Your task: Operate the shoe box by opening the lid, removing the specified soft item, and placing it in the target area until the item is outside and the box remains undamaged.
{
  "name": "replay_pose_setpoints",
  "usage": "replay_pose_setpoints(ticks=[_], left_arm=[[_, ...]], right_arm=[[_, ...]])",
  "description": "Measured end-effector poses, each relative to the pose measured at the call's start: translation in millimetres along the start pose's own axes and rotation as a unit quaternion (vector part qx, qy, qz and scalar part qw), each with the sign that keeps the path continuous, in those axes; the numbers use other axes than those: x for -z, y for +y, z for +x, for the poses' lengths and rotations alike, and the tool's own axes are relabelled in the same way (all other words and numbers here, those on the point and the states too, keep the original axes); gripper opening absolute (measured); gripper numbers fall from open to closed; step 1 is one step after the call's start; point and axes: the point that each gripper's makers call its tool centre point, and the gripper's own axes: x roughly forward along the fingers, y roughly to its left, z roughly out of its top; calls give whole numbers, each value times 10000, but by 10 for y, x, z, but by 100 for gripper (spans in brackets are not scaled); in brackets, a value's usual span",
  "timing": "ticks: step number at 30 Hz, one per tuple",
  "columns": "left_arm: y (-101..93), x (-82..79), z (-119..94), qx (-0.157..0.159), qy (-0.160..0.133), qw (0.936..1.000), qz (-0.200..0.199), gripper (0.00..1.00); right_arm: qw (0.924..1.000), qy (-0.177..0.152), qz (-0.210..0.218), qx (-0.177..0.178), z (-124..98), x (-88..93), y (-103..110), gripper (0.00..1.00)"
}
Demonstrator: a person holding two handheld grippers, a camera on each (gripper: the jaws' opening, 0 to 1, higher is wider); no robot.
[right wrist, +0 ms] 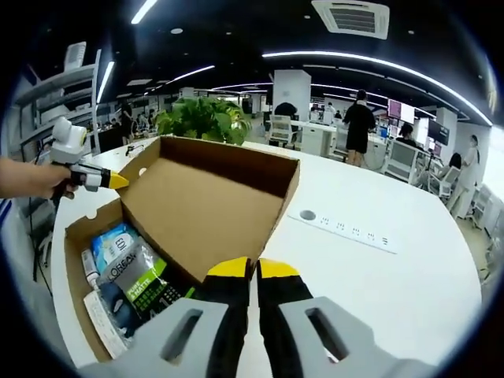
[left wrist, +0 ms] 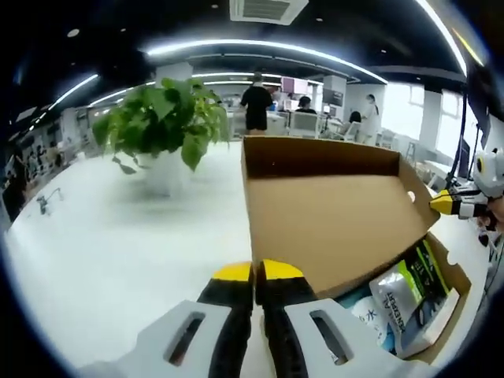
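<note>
With lid [right wrist: 209, 201] already up on shoe box [right wrist: 94, 236] near bench [right wrist: 378, 268] edge, both claws, left claw [left wrist: 257, 272] and right claw [right wrist: 253, 269], pressed together empty; soft packets [right wrist: 130, 276] lying inside, likely light and crinkly-slick, best pinched at a top seam.

Open brown cardboard shoe box [right wrist: 206, 206], lid [left wrist: 331, 216] upright, soft packets [right wrist: 134, 277] inside.

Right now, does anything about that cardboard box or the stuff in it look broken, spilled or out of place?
Nothing stands out. The shoe box sits on the white table with its lid raised, and the cardboard looks whole. The soft packets lie jumbled but inside the box. Both grippers, left and right, are shut and apart from it.
</note>
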Motion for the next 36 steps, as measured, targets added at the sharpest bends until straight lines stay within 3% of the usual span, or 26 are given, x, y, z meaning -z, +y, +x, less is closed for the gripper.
replay_pose_setpoints(ticks=[16, 36], left_arm=[[3, 16, 61, -71, 141, 9998, -139, 0], [3, 71, 143, -81, 342, 9994, -11, 0]], right_arm=[[9997, 178, 139, -1, 108, 54, -74, 1], [9986, 458, 269, 37, 239, 150, -94, 3]])
